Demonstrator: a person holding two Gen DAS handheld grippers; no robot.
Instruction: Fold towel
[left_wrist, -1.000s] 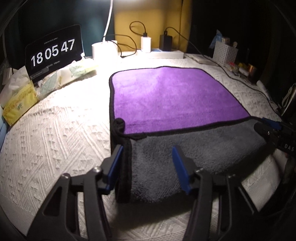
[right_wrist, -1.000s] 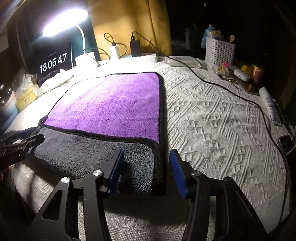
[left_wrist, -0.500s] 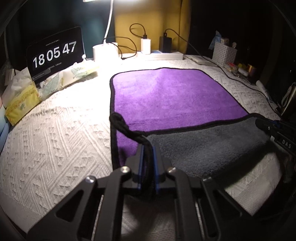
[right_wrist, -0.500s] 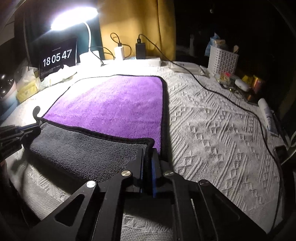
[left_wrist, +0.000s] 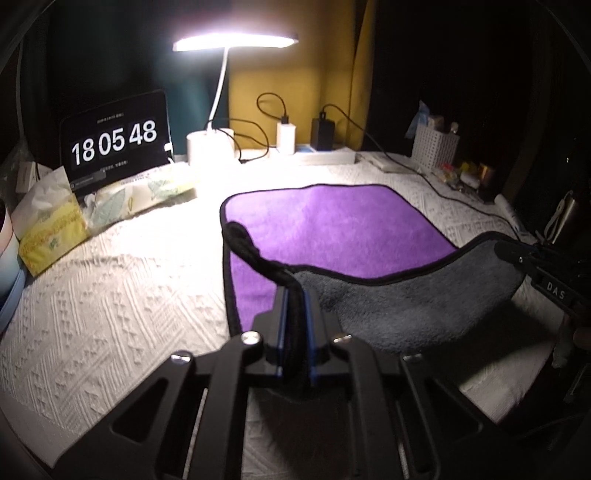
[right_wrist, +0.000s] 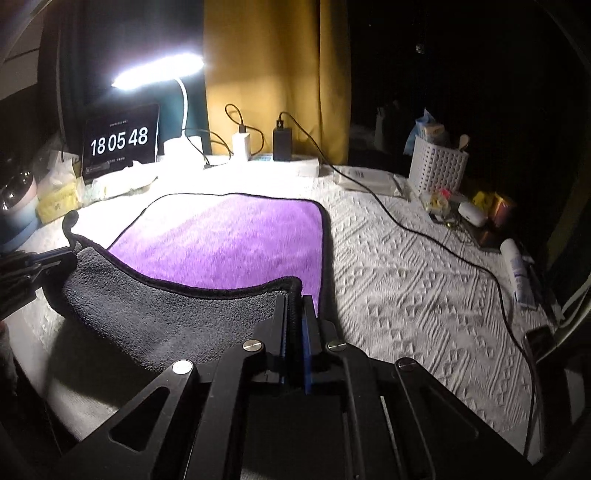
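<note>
A towel (left_wrist: 340, 229), purple on top and grey underneath with a black hem, lies on a white textured bedspread (left_wrist: 110, 295). Its near edge is folded over and lifted, showing the grey side (left_wrist: 399, 299). My left gripper (left_wrist: 294, 295) is shut on the towel's near left corner. My right gripper (right_wrist: 294, 302) is shut on the near right corner, and it also shows at the right edge of the left wrist view (left_wrist: 517, 254). The towel (right_wrist: 229, 240) sags between the two grippers. The left gripper shows at the left edge of the right wrist view (right_wrist: 51, 256).
A lit desk lamp (left_wrist: 221, 96), a clock tablet (left_wrist: 114, 140), chargers with cables (left_wrist: 288, 136) and tissue packs (left_wrist: 48, 229) line the far and left sides. A white basket (right_wrist: 437, 166), a black cable (right_wrist: 424, 236) and small items sit at the right.
Both grippers closed on the towel's near corners and raised them off the bedspread. The grey folded edge now hangs lifted between them and moved farther over the purple side.
</note>
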